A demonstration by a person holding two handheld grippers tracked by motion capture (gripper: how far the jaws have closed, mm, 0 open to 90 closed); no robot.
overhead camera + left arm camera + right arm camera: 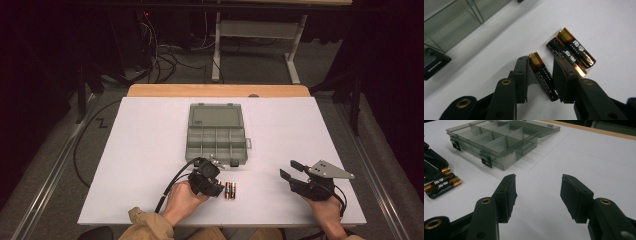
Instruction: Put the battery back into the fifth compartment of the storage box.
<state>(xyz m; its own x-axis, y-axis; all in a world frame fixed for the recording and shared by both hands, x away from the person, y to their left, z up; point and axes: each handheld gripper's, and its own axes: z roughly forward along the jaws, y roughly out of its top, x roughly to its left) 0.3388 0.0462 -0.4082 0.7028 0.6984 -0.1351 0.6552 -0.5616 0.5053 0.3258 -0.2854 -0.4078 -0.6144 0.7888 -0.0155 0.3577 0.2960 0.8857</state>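
Left gripper (540, 72) down at the table (150, 150) near its front edge, jaws straddling one battery (543, 76) and parted a little wider than it, so not yet clamped. Gold cap of that battery poking out past the fingertips, black body running back between the pads; hard to tell whether either pad already touches it. Just beside it, toward the right edge, two more batteries (571, 52) lying side by side and touching each other, close enough to the right-hand jaw to be nudged. Beyond these, toward the middle of the table, an open organiser box (216, 140), lid folded back, dividers forming small empty compartments, black latches on its near wall. Right gripper (537, 192) well apart near the front right corner, jaws spread wide, holding nothing, hovering over bare white surface. Probably the pick-up step for loading the box. To do it well: centre the jaws along the battery's length, not at the cap; keep the pads square to the round body so it does not roll or squirt out; close slowly and watch for the neighbouring pair being dragged along; lift straight up before swinging toward the box. Likely risk: a skewed pinch spinning the battery free, or the outer jaw catching the second battery.
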